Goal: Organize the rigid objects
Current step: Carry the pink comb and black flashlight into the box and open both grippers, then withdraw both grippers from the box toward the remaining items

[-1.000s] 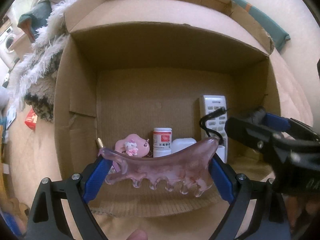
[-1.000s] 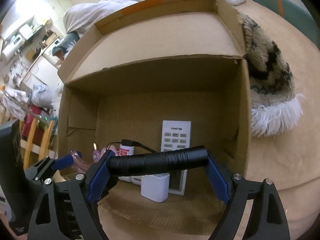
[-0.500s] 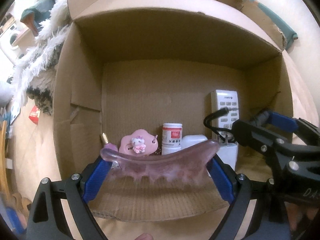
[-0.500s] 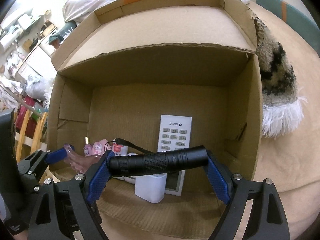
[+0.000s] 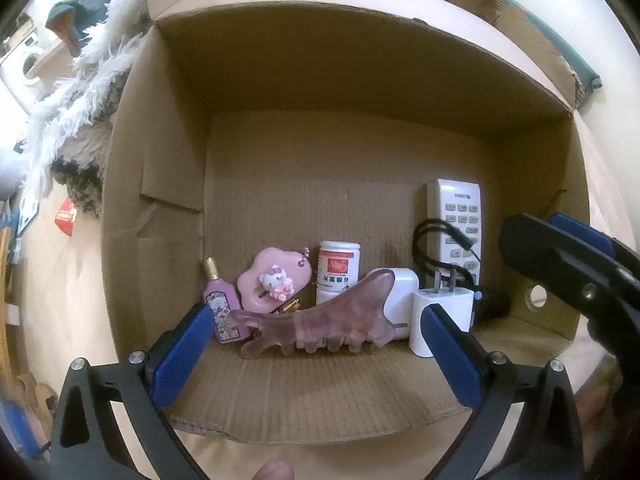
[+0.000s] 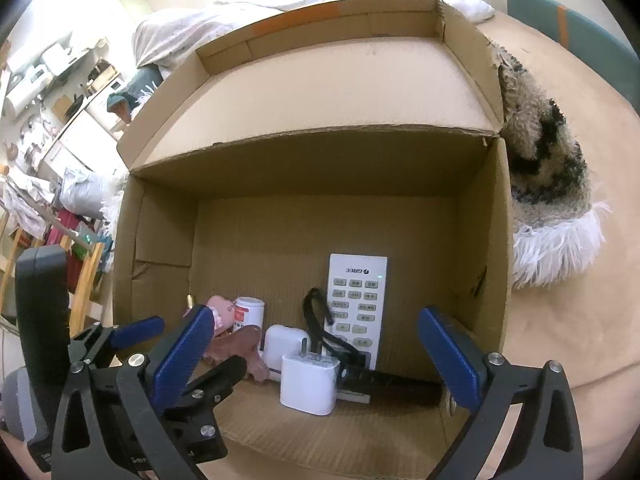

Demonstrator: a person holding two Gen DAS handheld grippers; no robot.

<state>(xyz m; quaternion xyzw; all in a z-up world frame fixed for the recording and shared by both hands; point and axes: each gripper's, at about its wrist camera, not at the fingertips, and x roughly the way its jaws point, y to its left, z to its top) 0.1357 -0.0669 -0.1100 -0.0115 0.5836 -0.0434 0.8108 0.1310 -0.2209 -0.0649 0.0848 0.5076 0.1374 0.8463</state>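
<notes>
A pink translucent scraping comb (image 5: 320, 326) lies on the floor of an open cardboard box (image 5: 160, 208), leaning on a white case (image 5: 396, 292). My left gripper (image 5: 316, 340) is open and empty just in front of it. A black flashlight (image 6: 384, 384) lies on the box floor by the right wall, behind a white charger plug (image 6: 310, 380). My right gripper (image 6: 316, 356) is open and empty in front of it. The comb shows in the right wrist view (image 6: 236, 346) too.
In the box stand a white remote (image 5: 456, 216), a white pill bottle (image 5: 338, 266), a pink Hello Kitty charm (image 5: 272, 280) and a pink perfume bottle (image 5: 222, 308). A furry blanket (image 6: 548, 184) lies right of the box, on a beige surface (image 6: 580, 320).
Both grippers moved into the box and opened. The left let go of the comb, the right let go of the flashlight; both things now lie on the box floor.
</notes>
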